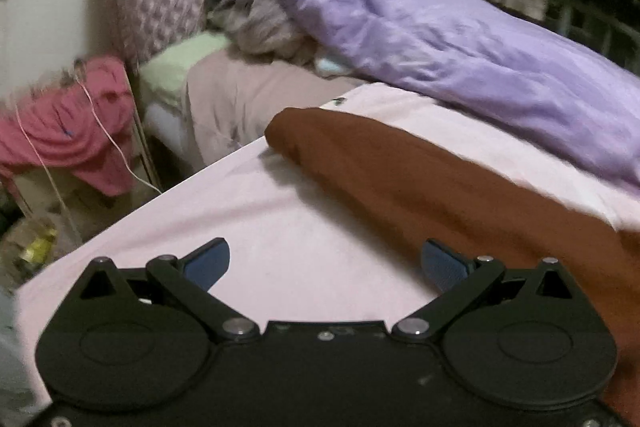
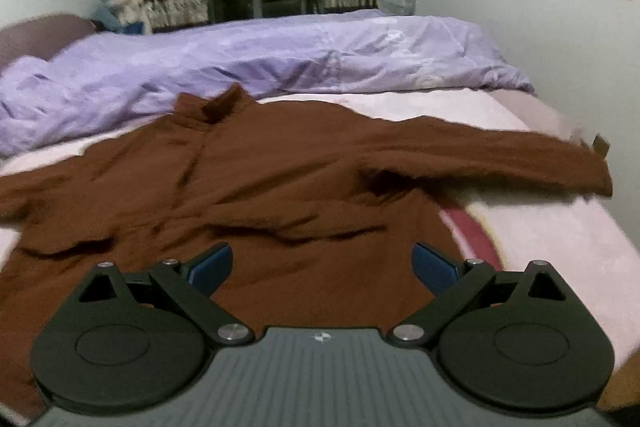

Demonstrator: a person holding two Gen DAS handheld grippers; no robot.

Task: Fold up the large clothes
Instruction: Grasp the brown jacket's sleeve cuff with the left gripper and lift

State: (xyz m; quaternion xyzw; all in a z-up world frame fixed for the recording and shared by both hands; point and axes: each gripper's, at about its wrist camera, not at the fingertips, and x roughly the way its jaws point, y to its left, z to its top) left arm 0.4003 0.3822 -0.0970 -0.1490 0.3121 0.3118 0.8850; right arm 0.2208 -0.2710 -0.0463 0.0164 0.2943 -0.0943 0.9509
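While spread wide, both tongs [image 1: 325, 263] [image 2: 322, 267] empty above brown garment [image 2: 280, 167].

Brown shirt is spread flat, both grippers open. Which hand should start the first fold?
Probably right. The right gripper hangs open over the brown long-sleeved shirt's body, its outstretched sleeve ahead. The left gripper is open over bare pink blanket, the shirt only at its side.

Brown shirt [image 2: 280, 167] spread flat, sleeves out
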